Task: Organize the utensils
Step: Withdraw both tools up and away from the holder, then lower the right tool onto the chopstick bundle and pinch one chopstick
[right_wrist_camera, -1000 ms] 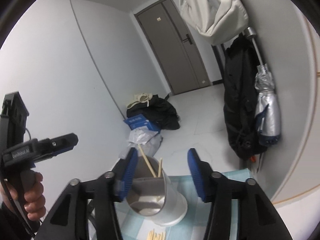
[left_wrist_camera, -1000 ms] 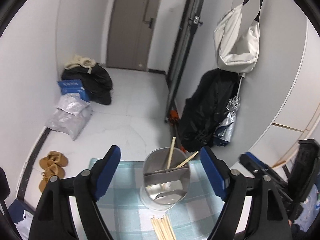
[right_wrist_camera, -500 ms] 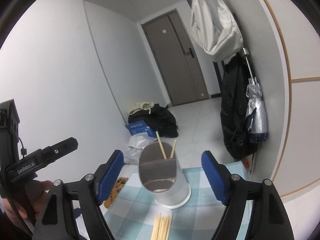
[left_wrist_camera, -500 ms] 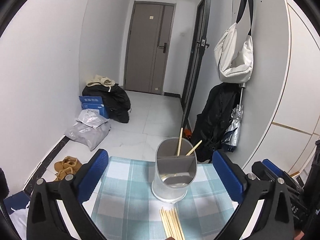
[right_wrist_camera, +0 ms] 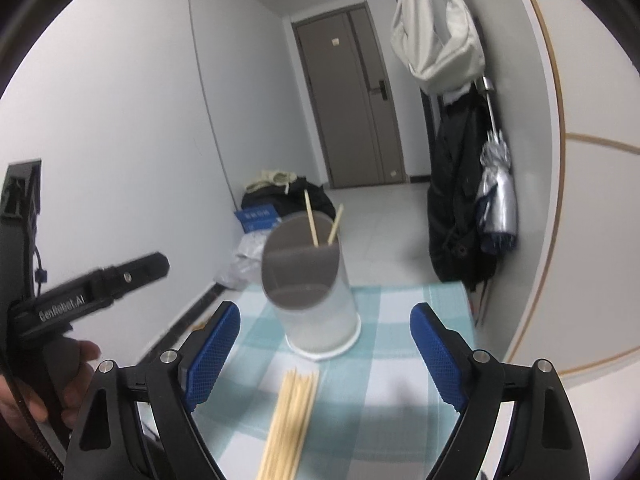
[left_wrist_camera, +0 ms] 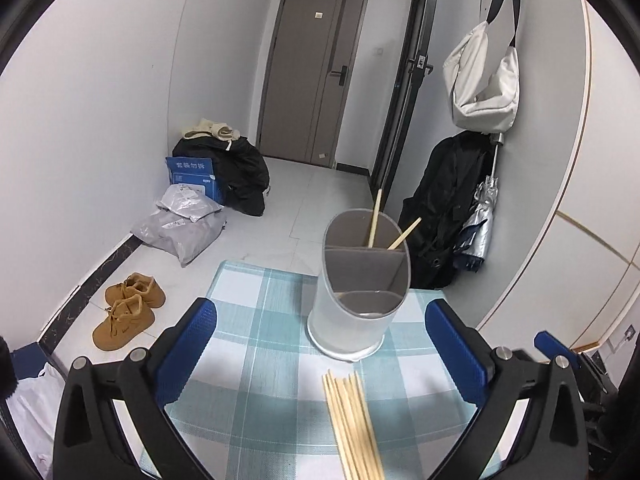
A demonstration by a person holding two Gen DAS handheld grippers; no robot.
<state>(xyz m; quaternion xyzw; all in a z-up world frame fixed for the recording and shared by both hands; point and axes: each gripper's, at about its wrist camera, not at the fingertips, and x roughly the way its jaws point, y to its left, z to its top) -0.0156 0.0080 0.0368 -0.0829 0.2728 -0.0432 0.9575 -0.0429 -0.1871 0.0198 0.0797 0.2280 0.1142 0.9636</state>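
Note:
A frosted white utensil holder (left_wrist_camera: 352,320) (right_wrist_camera: 320,320) with a grey divider stands upright on the blue-checked tablecloth (left_wrist_camera: 248,320) (right_wrist_camera: 392,320). Two wooden chopsticks (left_wrist_camera: 375,220) (right_wrist_camera: 312,220) lean in its back compartment. A bundle of several chopsticks (left_wrist_camera: 354,420) (right_wrist_camera: 294,412) lies flat on the cloth in front of it. My left gripper (left_wrist_camera: 320,312) is wide open, short of the holder, above the bundle's far end. My right gripper (right_wrist_camera: 326,314) has its jaws opening, with nothing between the pads. A hand (right_wrist_camera: 76,376) holds the left gripper's handle.
Beyond the table's far edge is the floor, with tan shoes (left_wrist_camera: 128,308), grey parcels (left_wrist_camera: 180,228) and black bags (left_wrist_camera: 240,176). A black coat (left_wrist_camera: 444,208), a silver umbrella (right_wrist_camera: 498,196) and a white bag (left_wrist_camera: 484,80) hang on the right wall.
Both grippers have drawn back from the holder and their jaws have spread wider. The holder now stands beyond the fingertips, and more of the chopstick bundle shows.

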